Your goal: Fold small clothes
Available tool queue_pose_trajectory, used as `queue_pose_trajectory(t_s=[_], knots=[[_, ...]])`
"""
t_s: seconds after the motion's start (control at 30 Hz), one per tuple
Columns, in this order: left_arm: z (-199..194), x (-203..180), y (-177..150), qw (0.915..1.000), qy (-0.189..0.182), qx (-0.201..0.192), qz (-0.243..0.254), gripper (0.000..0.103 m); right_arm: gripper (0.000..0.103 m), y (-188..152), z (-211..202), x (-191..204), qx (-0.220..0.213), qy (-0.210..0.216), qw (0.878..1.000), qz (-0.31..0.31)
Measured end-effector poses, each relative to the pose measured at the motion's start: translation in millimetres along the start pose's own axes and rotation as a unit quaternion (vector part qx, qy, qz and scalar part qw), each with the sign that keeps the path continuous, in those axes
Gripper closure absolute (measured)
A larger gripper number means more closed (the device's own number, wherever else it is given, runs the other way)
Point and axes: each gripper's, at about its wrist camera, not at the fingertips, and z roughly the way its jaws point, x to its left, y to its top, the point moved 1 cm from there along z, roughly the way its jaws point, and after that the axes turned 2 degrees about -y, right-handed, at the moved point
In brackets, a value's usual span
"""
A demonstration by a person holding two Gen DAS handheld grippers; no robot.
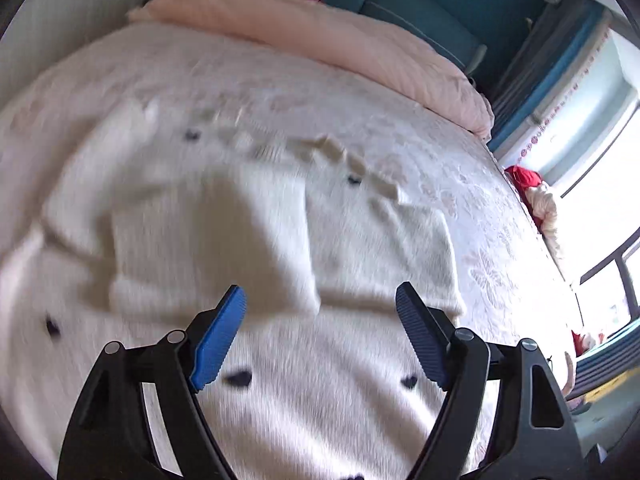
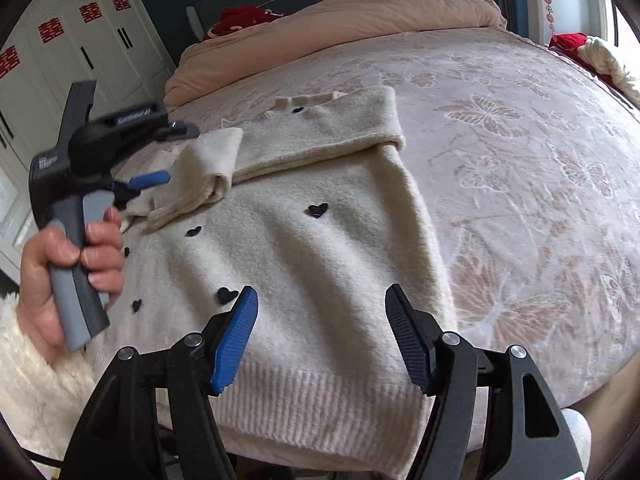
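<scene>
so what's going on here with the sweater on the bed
A person is folding a cream sweater with small dark hearts on a bed, a pair of tongs in each hand. Both sleeves are already folded across the chest. The left tongs, gripped by the left hand, hang open beside the folded left sleeve with nothing in them. The right tongs are open too, above the ribbed hem, holding nothing. The body has not been folded up yet.
</scene>
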Motion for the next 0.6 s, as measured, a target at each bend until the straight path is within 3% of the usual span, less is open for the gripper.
queue_pose_trajectory(t_s=[0.07, 0.2, 0.27, 0.37, 0.47, 0.53, 0.6], knots=[[-10.1, 24.9, -7.4, 0.9994, -0.001, -0.015, -0.031, 0.018, 0.037, 0.9, 0.4, -6.2, 0.002, -0.008, 1.0, -0.008], [-40.9, 92.8, -3.8, 0.9917, 0.034, -0.064, -0.106, 0.017, 0.037, 24.0, 11.6, 10.3, -0.002, 0.003, 0.998, -0.055], [-39.2, 136.5, 7.6, 0.9809, 0.039, -0.068, -0.178, 0.017, 0.034, 41.4, 20.8, 33.7, -0.004, 0.018, 0.996, -0.088], [-33.7, 176.5, 18.2, 0.9613, 0.005, -0.071, -0.266, 0.017, 0.032, 69.7, 49.4, 75.6, 0.003, 0.054, 0.991, -0.125], [-14.6, 208.3, 26.2, 0.9395, -0.017, -0.058, -0.337, 0.017, 0.031, 93.3, 81.9, 112.7, -0.001, 0.036, 0.988, -0.148], [-4.6, 226.6, 26.6, 0.9261, -0.023, -0.051, -0.373, 0.017, 0.031, 97.1, 96.1, 148.3, -0.012, 0.022, 0.976, -0.216], [-6.1, 231.3, 32.7, 0.9217, -0.029, -0.058, -0.382, 0.017, 0.031, 88.2, 104.8, 188.9, -0.026, 0.029, 0.949, -0.312]])
